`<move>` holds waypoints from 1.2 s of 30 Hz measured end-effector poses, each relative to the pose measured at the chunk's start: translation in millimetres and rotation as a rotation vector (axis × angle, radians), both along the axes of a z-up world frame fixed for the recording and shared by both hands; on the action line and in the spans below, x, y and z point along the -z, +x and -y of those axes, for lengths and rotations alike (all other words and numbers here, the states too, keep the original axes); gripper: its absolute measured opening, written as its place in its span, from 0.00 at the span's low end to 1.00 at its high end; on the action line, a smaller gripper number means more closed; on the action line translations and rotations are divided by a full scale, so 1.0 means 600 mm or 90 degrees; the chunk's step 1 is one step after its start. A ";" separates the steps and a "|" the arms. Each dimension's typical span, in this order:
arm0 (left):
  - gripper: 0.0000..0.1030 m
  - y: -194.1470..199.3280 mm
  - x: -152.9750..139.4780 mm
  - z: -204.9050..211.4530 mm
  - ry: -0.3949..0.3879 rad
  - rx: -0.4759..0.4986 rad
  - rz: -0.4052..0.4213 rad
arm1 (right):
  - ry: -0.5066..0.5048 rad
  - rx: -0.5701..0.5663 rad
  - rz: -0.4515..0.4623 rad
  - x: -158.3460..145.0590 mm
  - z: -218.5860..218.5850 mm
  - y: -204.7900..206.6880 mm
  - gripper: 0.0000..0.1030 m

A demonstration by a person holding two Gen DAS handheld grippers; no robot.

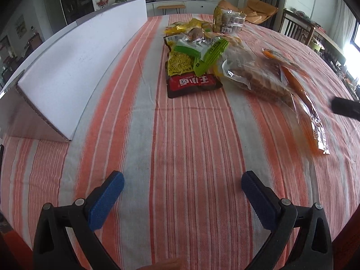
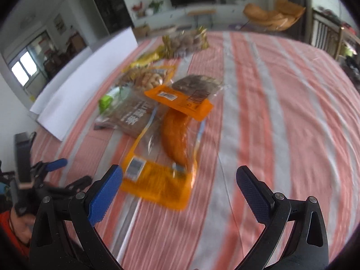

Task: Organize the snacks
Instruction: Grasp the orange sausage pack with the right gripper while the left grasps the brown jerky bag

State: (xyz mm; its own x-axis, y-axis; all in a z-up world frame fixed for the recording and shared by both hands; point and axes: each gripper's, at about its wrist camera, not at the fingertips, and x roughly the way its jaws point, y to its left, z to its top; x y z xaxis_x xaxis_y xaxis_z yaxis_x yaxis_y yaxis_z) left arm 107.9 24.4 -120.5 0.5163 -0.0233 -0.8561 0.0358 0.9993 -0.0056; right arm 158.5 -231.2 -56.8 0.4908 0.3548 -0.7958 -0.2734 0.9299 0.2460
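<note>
Your left hand-held gripper (image 1: 182, 186) and right hand-held gripper (image 2: 179, 183) gape empty; the heaped plastic snack packets (image 1: 198, 51) lie unsorted on the striped worktop (image 1: 180, 146).

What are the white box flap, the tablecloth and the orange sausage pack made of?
White box flap: corrugated cardboard with a matte white face; fluting shows along its cut edge.
Tablecloth: woven fabric, probably cotton, matte, with visible weave and creases.
Orange sausage pack: glossy plastic film, clear in the middle with printed orange ends; it glints and crinkles.
</note>
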 end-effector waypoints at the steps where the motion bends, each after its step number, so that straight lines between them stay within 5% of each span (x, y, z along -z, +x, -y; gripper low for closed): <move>1: 1.00 -0.002 0.000 0.000 0.000 0.000 0.005 | -0.004 -0.010 -0.026 0.015 -0.012 0.030 0.99; 7: 1.00 -0.009 0.002 -0.003 -0.001 0.006 0.032 | -0.064 -0.077 -0.063 0.064 -0.081 0.103 0.97; 12: 1.00 -0.008 0.000 -0.007 -0.002 0.032 0.029 | -0.084 -0.082 -0.050 0.049 -0.073 0.082 0.70; 17: 1.00 0.002 -0.017 -0.001 -0.011 0.055 0.009 | -0.078 -0.116 -0.083 0.044 -0.028 0.029 0.64; 23: 1.00 0.075 -0.122 0.096 -0.052 0.190 0.043 | -0.080 -0.061 -0.076 0.044 0.050 -0.011 0.61; 26: 1.00 0.179 -0.153 0.190 -0.057 0.262 0.011 | -0.105 -0.034 -0.054 0.045 0.075 -0.026 0.61; 32: 1.00 0.349 -0.069 0.333 0.020 0.262 -0.119 | -0.066 -0.018 -0.052 0.044 0.101 -0.032 0.63; 36: 1.00 0.372 -0.013 0.383 0.084 0.256 -0.156 | -0.058 -0.029 -0.055 0.043 0.108 -0.031 0.69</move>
State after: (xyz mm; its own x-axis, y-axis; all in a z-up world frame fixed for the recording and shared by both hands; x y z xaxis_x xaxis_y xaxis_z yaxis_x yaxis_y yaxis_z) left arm 331.3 -205.4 -112.8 0.2713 -0.0625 -0.9605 0.4333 0.8990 0.0638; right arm 139.9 -295.7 -82.7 0.4037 0.2990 -0.8646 -0.2972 0.9367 0.1852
